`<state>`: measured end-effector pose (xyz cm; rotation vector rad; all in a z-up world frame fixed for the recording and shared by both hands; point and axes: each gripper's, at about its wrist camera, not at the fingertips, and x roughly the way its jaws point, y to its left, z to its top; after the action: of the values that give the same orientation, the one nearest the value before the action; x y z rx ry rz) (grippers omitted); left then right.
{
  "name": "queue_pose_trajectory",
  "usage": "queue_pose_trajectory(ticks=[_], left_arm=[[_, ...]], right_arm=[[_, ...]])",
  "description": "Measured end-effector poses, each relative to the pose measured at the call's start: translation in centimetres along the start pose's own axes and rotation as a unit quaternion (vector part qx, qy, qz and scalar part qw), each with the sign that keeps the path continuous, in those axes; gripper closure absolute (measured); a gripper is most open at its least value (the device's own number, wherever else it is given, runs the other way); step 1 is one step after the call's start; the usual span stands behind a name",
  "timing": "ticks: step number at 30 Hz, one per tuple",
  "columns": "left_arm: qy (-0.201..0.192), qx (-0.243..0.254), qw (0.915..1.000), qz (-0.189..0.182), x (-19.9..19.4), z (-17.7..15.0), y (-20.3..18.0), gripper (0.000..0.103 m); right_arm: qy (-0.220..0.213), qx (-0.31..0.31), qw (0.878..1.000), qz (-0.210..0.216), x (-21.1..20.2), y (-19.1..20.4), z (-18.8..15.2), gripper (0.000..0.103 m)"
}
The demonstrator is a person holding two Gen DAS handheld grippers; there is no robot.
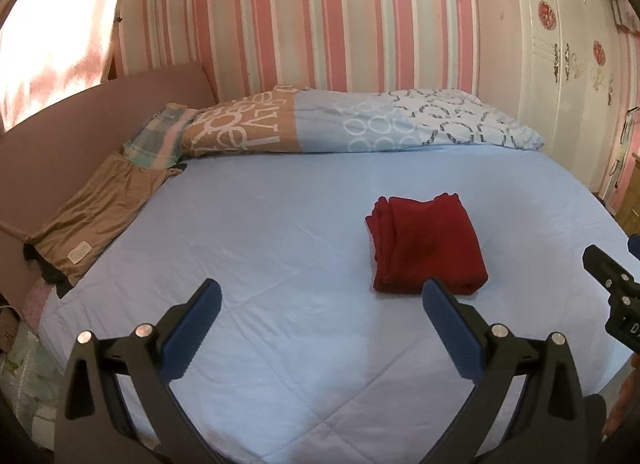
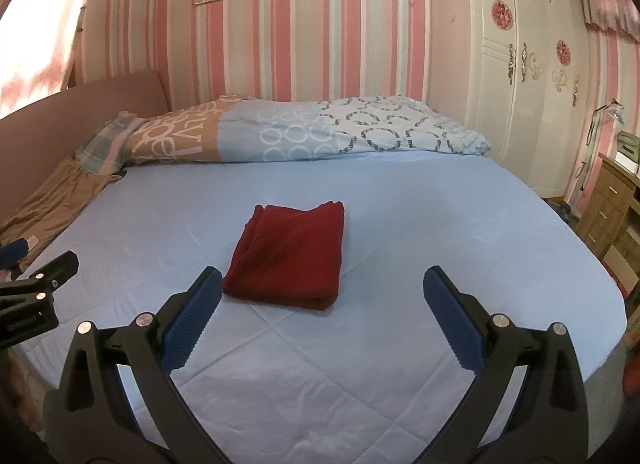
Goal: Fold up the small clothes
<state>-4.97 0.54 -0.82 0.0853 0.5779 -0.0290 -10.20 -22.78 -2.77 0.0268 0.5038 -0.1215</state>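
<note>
Hovering near cloth (image 2: 289, 255), both grippers, left (image 1: 322, 316) and right (image 2: 322, 304), gape empty; fold looks finished, so withdraw without snagging.

Bed (image 2: 400, 224) bearing folded red garment (image 2: 288, 256)

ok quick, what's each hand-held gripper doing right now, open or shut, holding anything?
Left hand-held gripper: open, empty, above the bed.
Right hand-held gripper: open, empty, just short of the folded red cloth.
</note>
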Motion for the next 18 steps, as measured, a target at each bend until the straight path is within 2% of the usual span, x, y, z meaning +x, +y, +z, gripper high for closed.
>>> queue_pose_trajectory(ticks=[18], left_arm=[[-0.004,0.000,1.0000,-0.004,-0.23,0.22,-0.32,0.002]], right_arm=[[0.000,-0.012,1.000,-0.004,0.08,0.56,0.22,0.003]])
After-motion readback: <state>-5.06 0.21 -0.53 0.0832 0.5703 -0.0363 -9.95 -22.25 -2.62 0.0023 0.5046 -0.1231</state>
